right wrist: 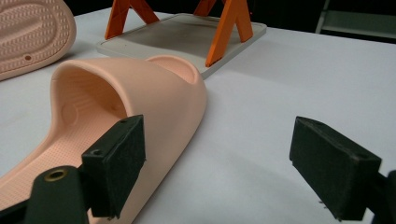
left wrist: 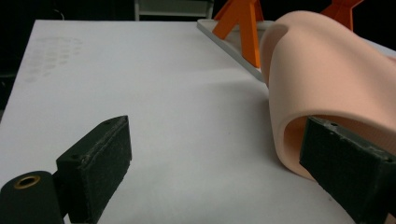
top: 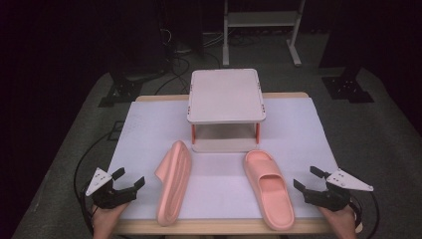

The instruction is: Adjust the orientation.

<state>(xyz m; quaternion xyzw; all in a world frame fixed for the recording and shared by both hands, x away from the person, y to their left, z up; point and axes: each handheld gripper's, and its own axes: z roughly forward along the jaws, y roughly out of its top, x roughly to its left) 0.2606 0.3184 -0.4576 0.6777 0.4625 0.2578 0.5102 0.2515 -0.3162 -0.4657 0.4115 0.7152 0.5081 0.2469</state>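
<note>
tipped slipper [top: 174, 181] right of left claw [top: 128, 181], jaws apart

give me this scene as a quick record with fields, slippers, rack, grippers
surface: white table top
left slipper: pink, tipped on its side, sole facing the right slipper
right slipper: pink, flat, sole down, toe end toward the rack
rack: two-tier shelf with orange legs, behind the slippers, both tiers bare
left gripper: open, holds nothing, left of the left slipper
right gripper: open, holds nothing, right of the right slipper
contact: neither gripper touches a slipper
</note>
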